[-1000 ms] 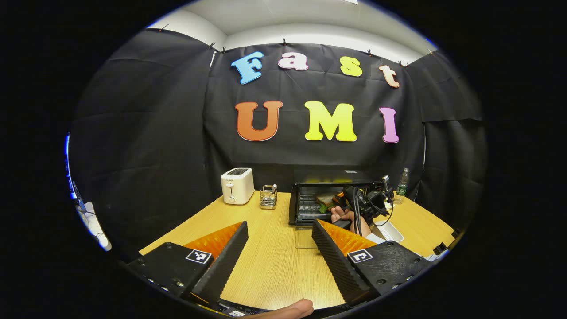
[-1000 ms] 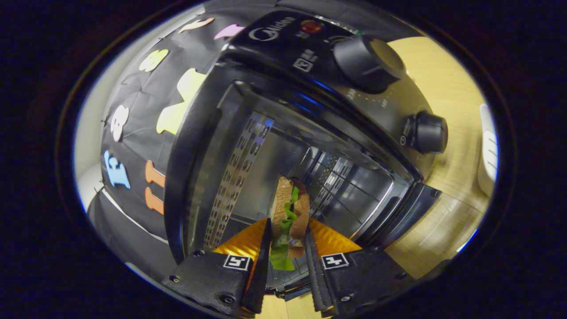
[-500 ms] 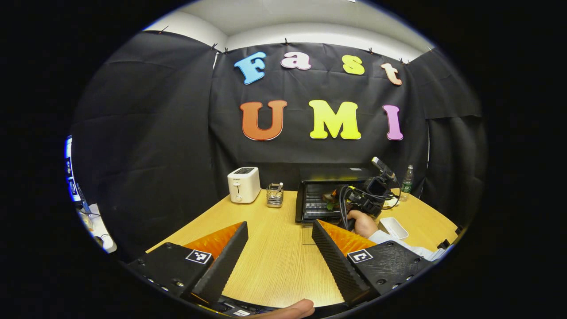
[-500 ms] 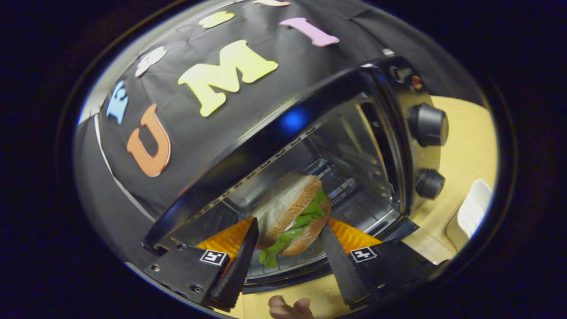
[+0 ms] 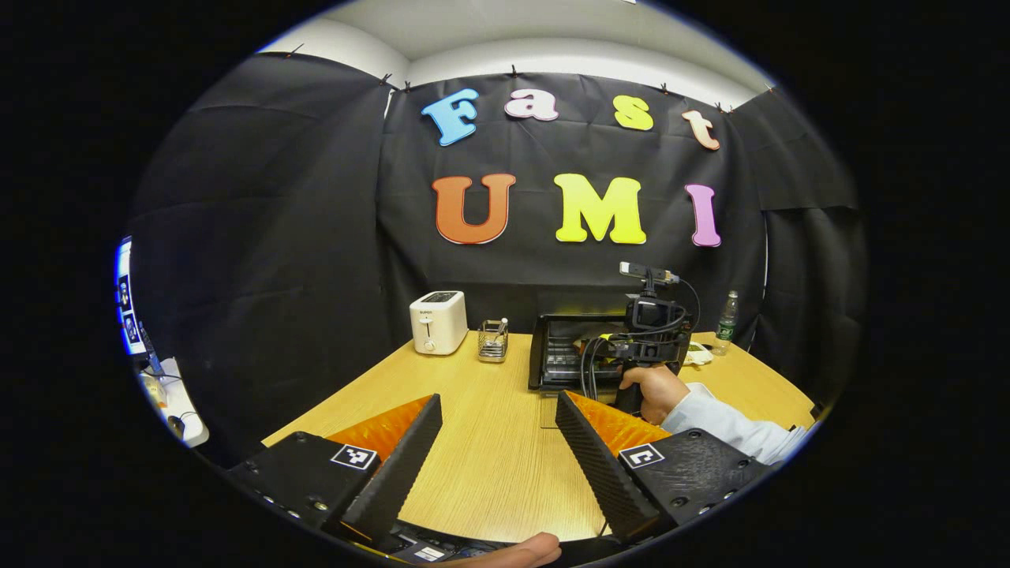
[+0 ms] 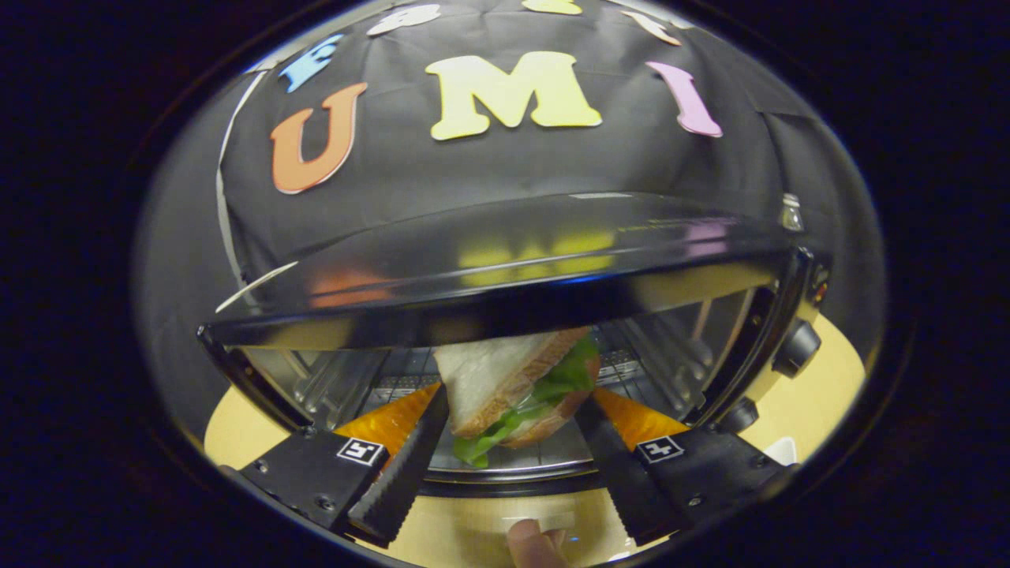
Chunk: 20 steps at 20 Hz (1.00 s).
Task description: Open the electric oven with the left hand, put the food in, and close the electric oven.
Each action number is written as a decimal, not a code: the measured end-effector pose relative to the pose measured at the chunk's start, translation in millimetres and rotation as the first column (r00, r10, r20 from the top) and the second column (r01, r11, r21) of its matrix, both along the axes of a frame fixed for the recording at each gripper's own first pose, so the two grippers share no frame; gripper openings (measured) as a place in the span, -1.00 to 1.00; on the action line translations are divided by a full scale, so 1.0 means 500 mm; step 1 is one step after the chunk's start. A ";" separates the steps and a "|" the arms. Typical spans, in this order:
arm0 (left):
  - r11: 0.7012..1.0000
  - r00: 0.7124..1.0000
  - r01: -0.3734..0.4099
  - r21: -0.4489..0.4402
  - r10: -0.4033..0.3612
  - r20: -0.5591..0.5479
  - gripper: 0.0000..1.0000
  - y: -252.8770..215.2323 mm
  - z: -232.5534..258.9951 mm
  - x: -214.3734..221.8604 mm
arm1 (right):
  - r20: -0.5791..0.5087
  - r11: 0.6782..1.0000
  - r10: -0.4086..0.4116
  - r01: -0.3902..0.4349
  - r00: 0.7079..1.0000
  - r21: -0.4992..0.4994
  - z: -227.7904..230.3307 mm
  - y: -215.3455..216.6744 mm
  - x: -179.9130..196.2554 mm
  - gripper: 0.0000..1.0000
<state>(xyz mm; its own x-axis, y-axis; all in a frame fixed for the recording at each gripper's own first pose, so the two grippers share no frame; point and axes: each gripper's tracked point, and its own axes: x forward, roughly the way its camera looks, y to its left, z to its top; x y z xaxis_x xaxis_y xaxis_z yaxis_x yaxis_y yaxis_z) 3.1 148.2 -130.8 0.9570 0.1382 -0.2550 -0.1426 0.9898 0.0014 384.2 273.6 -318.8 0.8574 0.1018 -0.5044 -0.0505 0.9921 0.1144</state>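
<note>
The electric oven (image 6: 505,260) is standing open. The right gripper (image 6: 513,410), fingers spread apart, is leaving the sandwich (image 6: 517,379) on the rack inside it. The left gripper (image 5: 497,442) is waiting agape, well short of the oven; closing remains.

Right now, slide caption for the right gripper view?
Right gripper, open, leaves sandwich on rack inside open oven.

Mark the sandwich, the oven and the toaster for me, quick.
sandwich (image 6: 517,386), right gripper view, on the cut side of the top bread slice.
oven (image 6: 505,308), right gripper view, on the front edge of its top.
toaster (image 5: 438,322), left gripper view, on its front face.
</note>
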 end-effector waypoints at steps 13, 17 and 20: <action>1.000 1.000 -0.017 0.012 0.017 -0.010 0.92 -0.021 0.013 -0.042 | -0.282 0.986 0.086 -0.121 0.956 -0.112 -0.037 -0.036 -0.094 1.00; 1.000 1.000 -0.018 0.013 0.018 -0.026 0.92 -0.032 0.005 -0.057 | -0.241 0.989 0.101 -0.123 0.965 -0.078 0.002 -0.052 -0.127 1.00; 1.000 0.999 -0.019 0.010 0.019 -0.032 0.92 -0.039 0.001 -0.060 | -0.188 0.988 0.128 -0.142 0.974 -0.065 0.055 -0.067 -0.159 1.00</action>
<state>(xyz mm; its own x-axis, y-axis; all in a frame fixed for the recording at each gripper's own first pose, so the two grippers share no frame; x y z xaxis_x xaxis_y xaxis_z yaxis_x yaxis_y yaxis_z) -27.0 128.9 -130.4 0.9455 0.1590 -0.2841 -0.1613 0.9868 0.0155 304.6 239.9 -291.2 0.7313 0.1644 -0.6620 -0.1697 0.9839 0.0568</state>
